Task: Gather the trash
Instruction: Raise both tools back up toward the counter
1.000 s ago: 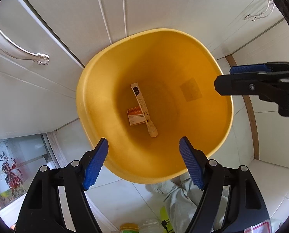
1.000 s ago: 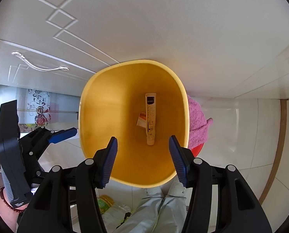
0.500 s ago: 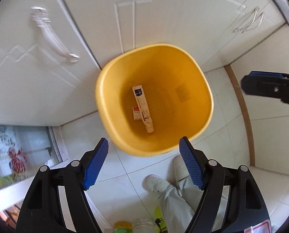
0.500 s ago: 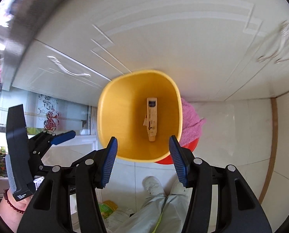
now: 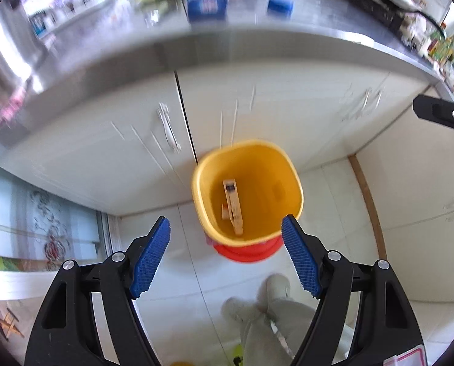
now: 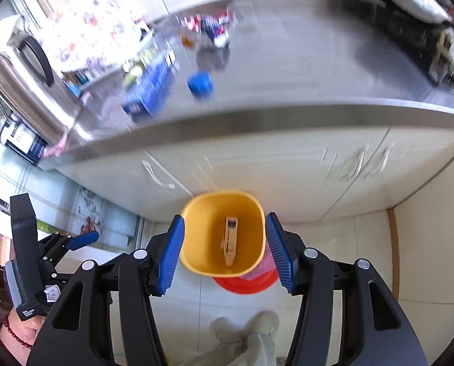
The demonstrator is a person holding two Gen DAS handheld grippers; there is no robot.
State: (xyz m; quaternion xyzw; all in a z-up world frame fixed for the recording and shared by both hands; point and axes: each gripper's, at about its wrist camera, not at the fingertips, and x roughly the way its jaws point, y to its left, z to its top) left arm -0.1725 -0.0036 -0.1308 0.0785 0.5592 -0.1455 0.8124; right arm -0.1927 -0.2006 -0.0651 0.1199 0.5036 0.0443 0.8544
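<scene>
Yellow bin (image 5: 288, 164), formerly filling frame, now small at lower centre; tube (image 5: 233, 210) inside (deposit apparently done). Left tool (image 5: 225, 256), right tool (image 6: 224, 251) gaping, empty; blurred counter (image 6: 288, 61) next.

Both wrist cameras look steeply down from high above, sharing the yellow bin (image 5: 247, 193) (image 6: 222, 233) and far countertop (image 5: 257, 42) (image 6: 288, 116).

A long grey countertop (image 6: 288, 116) runs across the far side, blurred, with blue boxes (image 5: 207, 3) and other clutter on top. Below it stand cream cabinet doors (image 5: 111, 158) with pale curved handles (image 6: 158, 177). The floor (image 5: 178, 274) is glossy white tile. At left, a glass door with a red floral pattern (image 5: 51, 244) lets in daylight.
</scene>
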